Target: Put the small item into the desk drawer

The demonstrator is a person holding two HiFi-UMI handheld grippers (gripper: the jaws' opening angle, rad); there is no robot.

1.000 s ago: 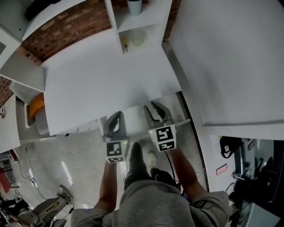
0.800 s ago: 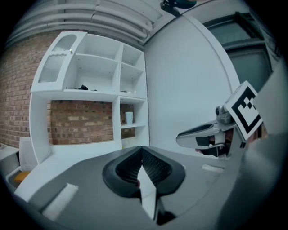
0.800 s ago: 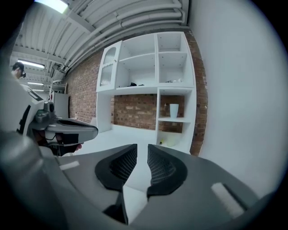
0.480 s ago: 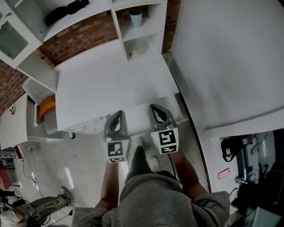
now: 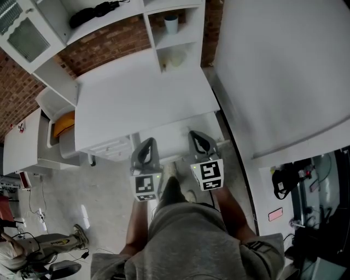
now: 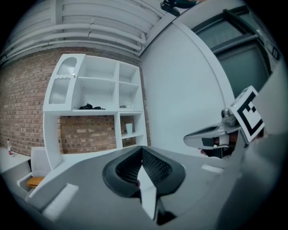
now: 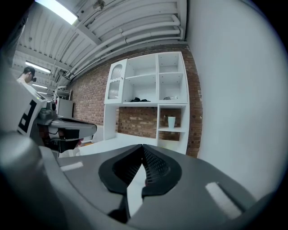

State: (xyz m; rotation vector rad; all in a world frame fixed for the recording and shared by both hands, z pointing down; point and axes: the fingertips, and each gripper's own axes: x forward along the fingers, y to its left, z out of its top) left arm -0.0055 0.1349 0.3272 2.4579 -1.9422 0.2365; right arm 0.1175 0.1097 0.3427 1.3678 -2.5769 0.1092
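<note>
A white desk [image 5: 142,93] lies ahead of me in the head view. Below its near edge a white drawer front [image 5: 175,134] shows; I cannot tell whether it stands open. My left gripper [image 5: 145,144] [image 6: 141,148] hangs just off that edge, shut, with nothing between its tips. Beside it on the right, my right gripper [image 5: 198,136] [image 7: 143,147] has just been closing and is now shut, also with nothing in it. No small item shows in either gripper. Each gripper view catches the other gripper at its side.
A white shelf unit at the desk's back holds a pale cup [image 5: 171,23], a cream bowl [image 5: 176,57] and a dark bundle [image 5: 95,11]. A big white panel [image 5: 284,76] stands on the right, an orange-lined bin [image 5: 63,124] on the left. Another person [image 5: 22,254] is at the lower left.
Both grippers have risen together and drawn back a little from the desk's near edge. The right gripper's jaws have come together. The head view now takes in more of the shelves.
</note>
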